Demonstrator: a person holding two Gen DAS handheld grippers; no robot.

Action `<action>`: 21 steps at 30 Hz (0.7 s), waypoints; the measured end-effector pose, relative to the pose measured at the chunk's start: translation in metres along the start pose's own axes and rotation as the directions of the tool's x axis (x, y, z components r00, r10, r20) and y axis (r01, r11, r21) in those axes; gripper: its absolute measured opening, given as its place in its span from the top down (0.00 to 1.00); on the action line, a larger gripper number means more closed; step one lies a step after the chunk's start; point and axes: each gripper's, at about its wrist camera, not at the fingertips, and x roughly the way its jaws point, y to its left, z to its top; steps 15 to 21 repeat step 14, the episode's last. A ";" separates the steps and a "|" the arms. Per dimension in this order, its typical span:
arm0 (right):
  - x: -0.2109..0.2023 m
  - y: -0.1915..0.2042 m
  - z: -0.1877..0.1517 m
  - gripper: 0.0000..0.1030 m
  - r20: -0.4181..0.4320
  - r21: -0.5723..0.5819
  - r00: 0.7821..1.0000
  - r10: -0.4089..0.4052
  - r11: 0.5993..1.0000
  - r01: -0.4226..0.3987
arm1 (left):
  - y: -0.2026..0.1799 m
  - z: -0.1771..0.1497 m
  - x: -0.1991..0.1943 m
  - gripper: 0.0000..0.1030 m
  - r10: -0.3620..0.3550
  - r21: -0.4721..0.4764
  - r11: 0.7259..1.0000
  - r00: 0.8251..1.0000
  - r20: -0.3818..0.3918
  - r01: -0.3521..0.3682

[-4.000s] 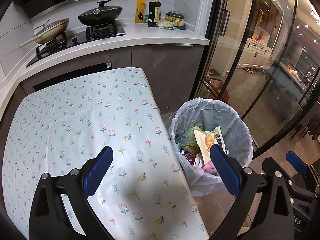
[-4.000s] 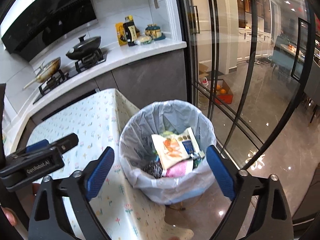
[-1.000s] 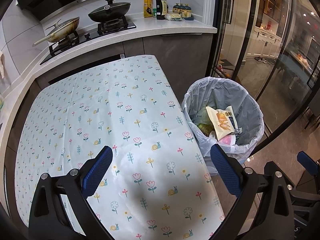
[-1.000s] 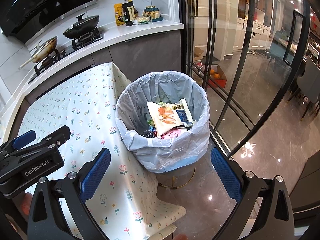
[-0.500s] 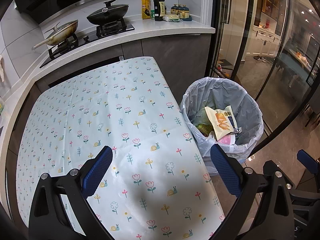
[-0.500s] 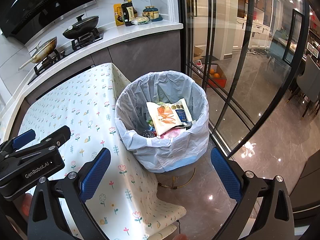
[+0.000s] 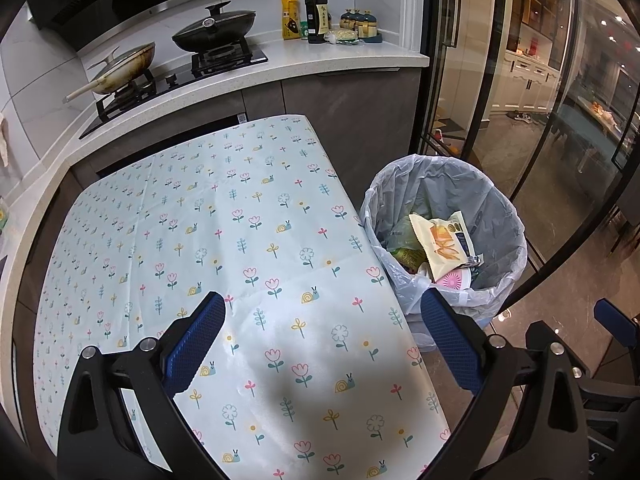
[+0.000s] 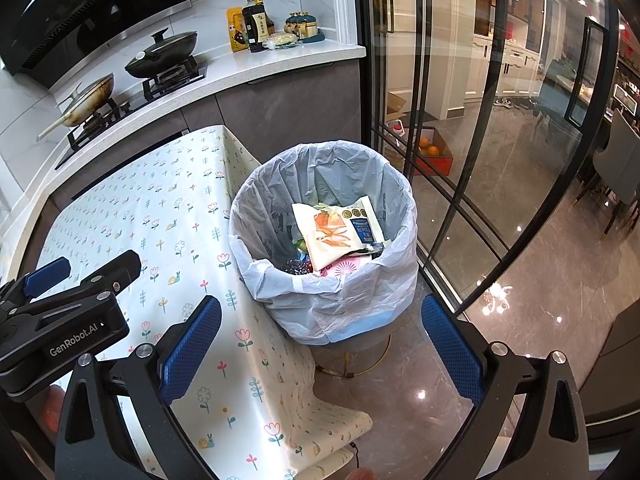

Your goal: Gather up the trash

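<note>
Trash: a cream snack bag with an orange picture lies on top inside the trash bin, over a pink-and-white wrapper and a dark crumpled piece.
Trash bin: lined with a pale plastic bag; it stands on the floor, touching the right edge of the tabletop.
Bin from left gripper: ahead and to the right, beyond the right finger.
Bin from right gripper: straight ahead, between the lines of the two fingers, a little beyond them.
Left gripper: wide open, holding nothing; it hangs above the near part of the tabletop, and its right finger is over the tabletop edge next to the bin.
Right gripper: wide open, empty; left finger above the tabletop edge, right finger above the floor.
Left gripper in the right view: its black body with white lettering shows at the left side, over the tabletop.
Tabletop: covered by a light cloth with flowers and snails; the cloth hangs down at the corner near the bin.
Behind: a stove with a lidded black pan and an open wok; bottles stand on the white counter further right.
Right side: glass doors with black frames.
</note>
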 end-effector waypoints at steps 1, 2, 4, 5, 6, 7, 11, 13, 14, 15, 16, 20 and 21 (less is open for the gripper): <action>0.000 0.000 0.000 0.06 0.000 0.001 1.000 0.001 1.000 -0.001 | 0.000 0.000 0.000 0.09 0.000 0.000 1.000 1.000 -0.001 0.000; 0.000 0.000 0.000 0.06 0.000 0.001 1.000 0.002 1.000 -0.002 | 0.000 0.000 0.000 0.09 -0.001 0.000 1.000 1.000 -0.001 0.001; 0.000 0.001 0.000 0.06 0.001 -0.002 1.000 0.002 1.000 -0.002 | 0.000 0.000 0.000 0.09 -0.001 -0.001 1.000 1.000 0.000 0.001; 0.000 0.001 0.000 0.06 0.001 -0.002 1.000 0.002 1.000 -0.002 | 0.000 0.000 0.000 0.09 0.003 0.001 1.000 1.000 -0.001 -0.003; 0.000 0.001 0.000 0.06 0.000 -0.002 1.000 0.003 1.000 -0.003 | 0.000 0.000 0.001 0.09 0.006 0.002 1.000 1.000 0.000 -0.006; 0.000 0.000 0.000 0.06 0.000 -0.001 1.000 0.004 1.000 -0.004 | 0.000 0.000 0.000 0.09 0.007 0.003 1.000 1.000 0.002 -0.007; 0.000 0.001 0.000 0.06 0.000 -0.003 1.000 0.003 1.000 -0.003 | 0.001 0.000 -0.001 0.09 0.008 -0.002 1.000 1.000 0.013 -0.008; 0.000 0.001 0.001 0.06 -0.001 -0.004 1.000 0.004 1.000 -0.004 | 0.002 0.001 -0.001 0.09 0.002 -0.003 1.000 1.000 0.015 -0.002; 0.000 0.001 0.000 0.06 -0.002 -0.004 1.000 0.004 1.000 -0.004 | 0.002 0.001 -0.001 0.09 0.001 -0.006 1.000 1.000 0.014 -0.001; 0.000 0.001 0.000 0.06 -0.002 -0.004 1.000 0.004 1.000 -0.004 | 0.002 0.001 -0.001 0.09 0.001 -0.006 1.000 1.000 0.014 -0.001; 0.000 0.001 0.000 0.06 -0.002 -0.004 1.000 0.004 1.000 -0.004 | 0.002 0.001 -0.001 0.09 0.001 -0.006 1.000 1.000 0.014 -0.001; 0.000 0.001 0.000 0.06 -0.002 -0.004 1.000 0.004 1.000 -0.004 | 0.002 0.001 -0.001 0.09 0.001 -0.006 1.000 1.000 0.014 -0.001; 0.000 0.001 0.000 0.06 -0.002 -0.004 1.000 0.004 1.000 -0.004 | 0.002 0.001 -0.001 0.09 0.001 -0.006 1.000 1.000 0.014 -0.001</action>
